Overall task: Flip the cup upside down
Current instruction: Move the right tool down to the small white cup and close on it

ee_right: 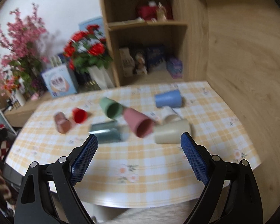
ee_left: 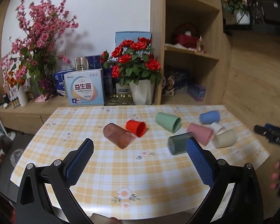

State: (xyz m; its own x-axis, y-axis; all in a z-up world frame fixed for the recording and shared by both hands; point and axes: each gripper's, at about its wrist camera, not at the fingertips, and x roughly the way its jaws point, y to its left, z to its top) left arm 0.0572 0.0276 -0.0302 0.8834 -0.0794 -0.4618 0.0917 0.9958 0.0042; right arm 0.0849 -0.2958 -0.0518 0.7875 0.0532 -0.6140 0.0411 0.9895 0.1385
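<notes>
- Left wrist view: the left gripper (ee_left: pixel 140 145) hangs above the table (ee_left: pixel 102 168) with its jaws spread wide and nothing between them. Eight cups lie on their sides: brown cup (ee_left: pixel 118 135), red cup (ee_left: pixel 136 128), green cup (ee_left: pixel 168 121), teal cup (ee_left: pixel 178 143), pink cup (ee_left: pixel 200 133), cream cup (ee_left: pixel 225 139), blue cup (ee_left: pixel 210 117), white cup (ee_left: pixel 217 127).
- Right wrist view: the right gripper (ee_right: pixel 139 143) is likewise spread and empty, nearest the pink cup (ee_right: pixel 138 124) and cream cup (ee_right: pixel 171 132). Recommended: clamp one cup mid-wall, lift clear of neighbours, rotate rim downward.
</notes>
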